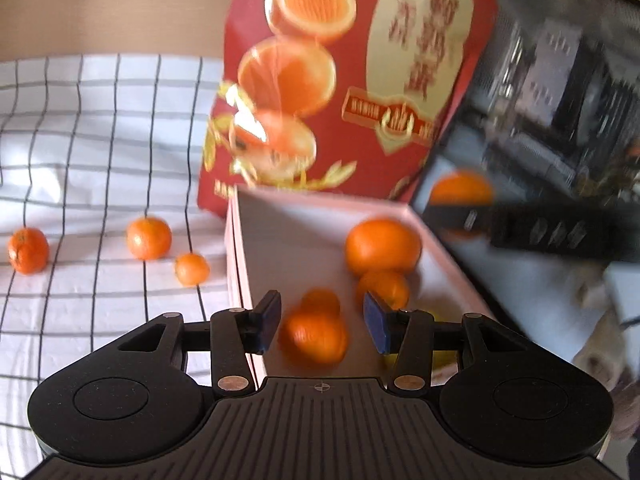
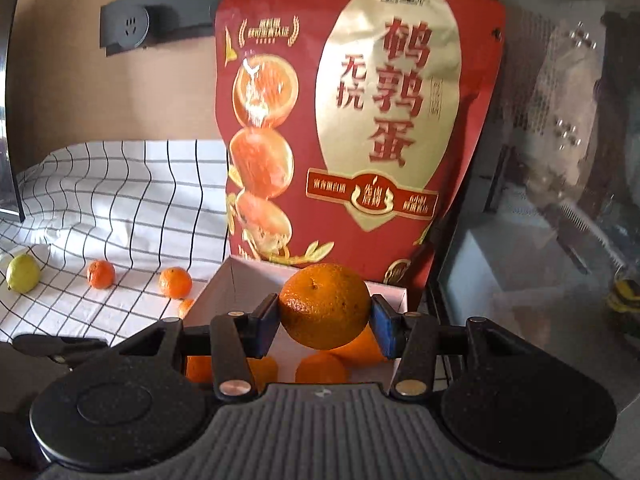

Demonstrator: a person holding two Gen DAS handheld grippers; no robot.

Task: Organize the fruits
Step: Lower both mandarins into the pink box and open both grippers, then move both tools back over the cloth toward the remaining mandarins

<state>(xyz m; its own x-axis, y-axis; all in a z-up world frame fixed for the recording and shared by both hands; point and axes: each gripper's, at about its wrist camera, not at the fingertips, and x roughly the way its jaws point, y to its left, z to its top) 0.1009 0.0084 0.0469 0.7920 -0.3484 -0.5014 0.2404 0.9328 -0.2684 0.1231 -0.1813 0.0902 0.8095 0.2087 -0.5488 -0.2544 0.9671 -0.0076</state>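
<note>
In the left wrist view my left gripper (image 1: 322,320) stands open over the pink box (image 1: 420,216). A blurred orange (image 1: 314,336) lies under the gap, clear of both pads. Further in, the box holds a big orange (image 1: 382,246) and a smaller orange (image 1: 384,288). In the right wrist view my right gripper (image 2: 324,316) is shut on an orange (image 2: 324,306), held above the same box (image 2: 240,284), where several oranges (image 2: 320,368) lie. The left wrist view shows that held orange (image 1: 460,192) at the right, blurred, gripped by dark fingers (image 1: 520,228).
A tall red snack bag (image 2: 280,60) stands right behind the box. On the checkered cloth (image 1: 100,140) to the left lie three loose oranges (image 1: 149,238) and, in the right wrist view, a yellow-green lemon (image 2: 23,279). A dark glass-fronted cabinet (image 2: 540,160) rises at the right.
</note>
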